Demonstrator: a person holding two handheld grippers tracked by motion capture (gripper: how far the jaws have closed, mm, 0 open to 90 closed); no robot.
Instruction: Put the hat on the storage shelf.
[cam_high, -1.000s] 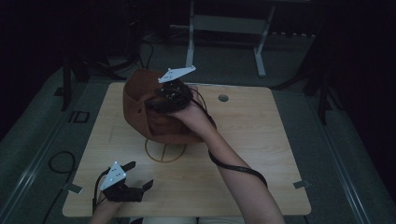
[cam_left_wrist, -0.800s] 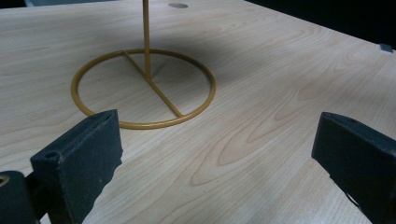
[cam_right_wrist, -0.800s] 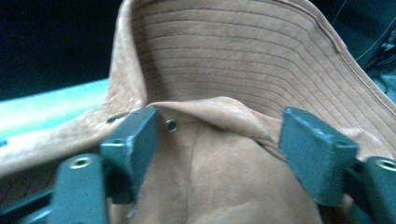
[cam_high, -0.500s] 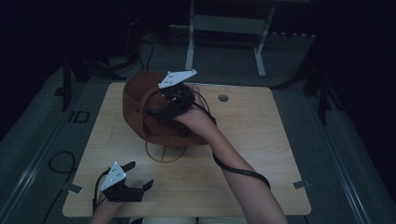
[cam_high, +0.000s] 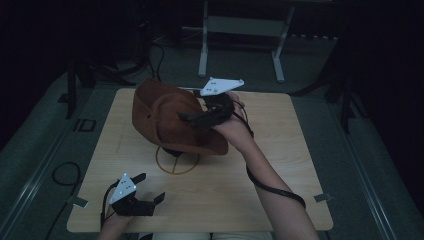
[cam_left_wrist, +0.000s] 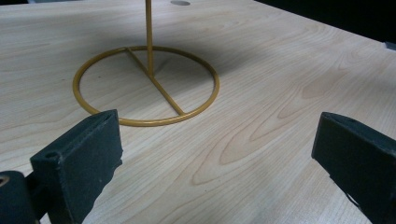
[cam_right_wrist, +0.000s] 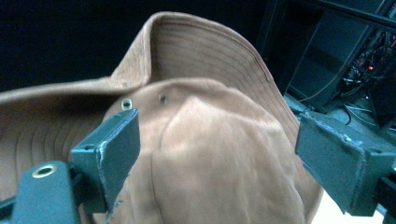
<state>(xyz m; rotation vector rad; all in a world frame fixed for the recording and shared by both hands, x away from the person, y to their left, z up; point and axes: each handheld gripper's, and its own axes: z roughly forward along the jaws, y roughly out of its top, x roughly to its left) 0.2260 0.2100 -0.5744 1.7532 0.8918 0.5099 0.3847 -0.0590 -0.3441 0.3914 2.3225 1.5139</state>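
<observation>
Brown brimmed hat (cam_high: 172, 120) sits atop a thin yellow wire stand (cam_high: 176, 159), centre-left of the high view, toward the upper part of the light wood counter (cam_high: 280, 165). Stand's ring base lies flat on the wood; the hat's brim overhangs it. Open counter lies to the right of the hat & across the lower middle; the counter's near edge runs along the bottom of the frame, dark floor all around.

Right tool (cam_high: 192, 119) is at the hat's right side, centre of frame, grey 3-cornered plate on top, forearm coming up from lower right w/ cable looped by it. In the right gripper view its jaws stand wide apart either side of the hat's crown (cam_right_wrist: 210, 154), holding nothing; contact can't be told.

Left tool (cam_high: 150, 187) sits low at lower left, near the counter's front edge, well apart from the hat. In the left gripper view its jaws are spread wide & empty, pointing at the stand's ring base (cam_left_wrist: 147, 86).
</observation>
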